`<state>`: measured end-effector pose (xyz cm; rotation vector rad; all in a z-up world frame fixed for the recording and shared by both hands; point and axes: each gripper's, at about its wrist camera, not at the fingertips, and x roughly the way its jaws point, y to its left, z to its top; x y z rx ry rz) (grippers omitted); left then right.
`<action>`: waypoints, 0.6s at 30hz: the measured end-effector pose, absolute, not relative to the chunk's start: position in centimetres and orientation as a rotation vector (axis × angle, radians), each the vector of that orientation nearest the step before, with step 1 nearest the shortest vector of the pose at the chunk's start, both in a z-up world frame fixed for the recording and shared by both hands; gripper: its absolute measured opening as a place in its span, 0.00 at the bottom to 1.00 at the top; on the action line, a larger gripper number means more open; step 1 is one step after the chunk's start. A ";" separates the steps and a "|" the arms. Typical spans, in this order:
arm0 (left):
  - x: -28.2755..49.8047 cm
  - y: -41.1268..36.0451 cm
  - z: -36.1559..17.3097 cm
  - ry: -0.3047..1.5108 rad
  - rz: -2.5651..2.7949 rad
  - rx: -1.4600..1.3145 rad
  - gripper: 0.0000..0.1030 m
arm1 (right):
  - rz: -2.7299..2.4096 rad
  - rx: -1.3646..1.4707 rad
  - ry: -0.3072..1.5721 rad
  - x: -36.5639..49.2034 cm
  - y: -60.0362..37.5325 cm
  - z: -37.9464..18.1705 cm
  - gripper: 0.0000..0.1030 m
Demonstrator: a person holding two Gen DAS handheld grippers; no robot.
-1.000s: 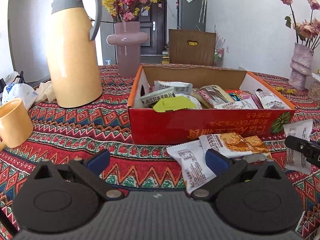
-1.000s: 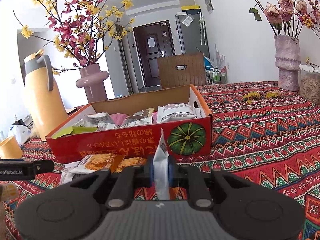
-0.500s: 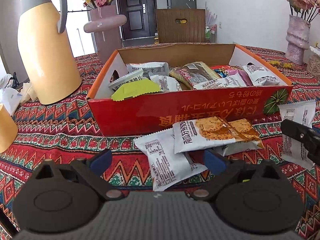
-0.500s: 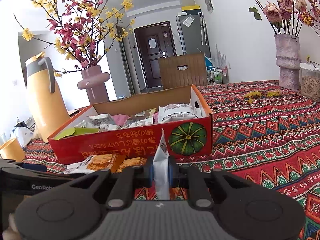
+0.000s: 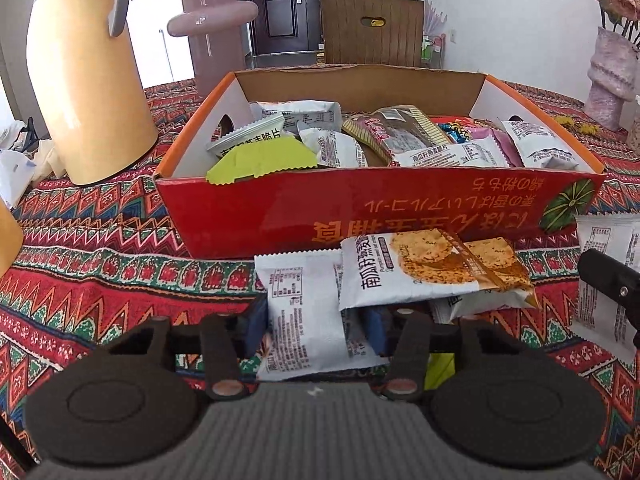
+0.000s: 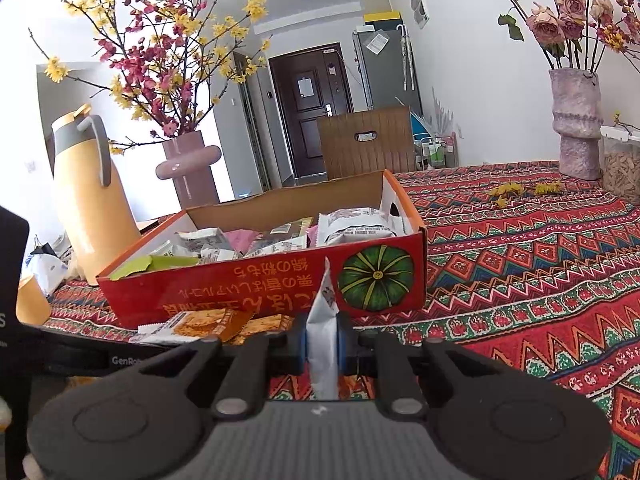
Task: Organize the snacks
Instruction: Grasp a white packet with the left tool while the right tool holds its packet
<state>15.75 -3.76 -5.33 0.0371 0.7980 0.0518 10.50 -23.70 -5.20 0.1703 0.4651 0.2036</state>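
The left wrist view looks down into the red cardboard box (image 5: 360, 204) full of snack packets; the right wrist view mostly shows its front wall. In front of that box, the left hand-held gripper (image 5: 316, 330) has just been closing, its blue pads now on the white snack packet (image 5: 300, 304) lying on the patterned surface (image 5: 100, 280). Right of it, the right hand-held gripper (image 6: 322, 338) pinches a small white sachet (image 6: 323, 344) upright.

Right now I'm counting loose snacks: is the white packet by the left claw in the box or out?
Out: the white packet lies on the tablecloth before the red box.
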 end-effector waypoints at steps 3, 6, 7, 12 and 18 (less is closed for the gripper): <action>15.5 -3.6 -5.3 0.792 0.052 0.034 0.41 | 0.204 0.171 0.465 10.5 -23.7 -5.2 0.13; 15.0 -3.3 -5.1 0.788 0.049 0.031 0.40 | 0.204 0.171 0.465 10.5 -23.7 -5.2 0.13; 14.8 -3.2 -5.1 0.785 0.048 0.030 0.40 | 0.204 0.171 0.465 10.5 -23.7 -5.2 0.13; 13.9 -2.7 -4.6 0.769 0.042 0.014 0.40 | 0.200 0.165 0.461 10.4 -23.6 -5.2 0.13; 12.3 -2.2 -3.0 0.713 0.021 0.003 0.40 | 0.197 0.157 0.450 10.3 -23.5 -5.1 0.13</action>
